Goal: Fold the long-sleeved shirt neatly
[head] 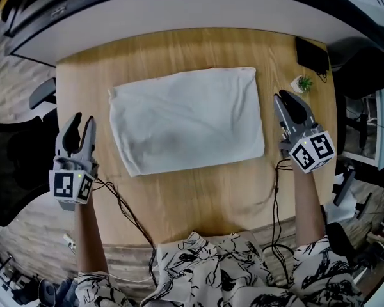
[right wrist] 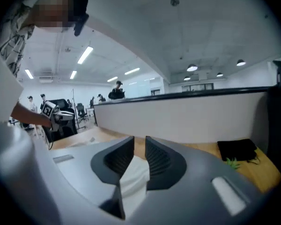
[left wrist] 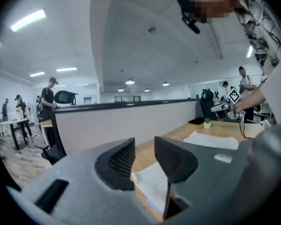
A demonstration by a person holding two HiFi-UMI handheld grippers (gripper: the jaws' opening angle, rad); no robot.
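- No words, numbers or brand names can be read anywhere.
- The left cube (head: 71,185) on the left gripper (head: 80,121) has only black and white squares on it, no letters.
- The right cube (head: 312,151) on the right gripper (head: 289,101) has the same kind of squares, no letters.

Ceiling strip lights (left wrist: 28,20) are shining evenly down on the table (head: 198,194), leaving only faint shadows beside the shirt (head: 185,117). Both gripper views are curving and darkening toward their edges, foregrounds blurring.
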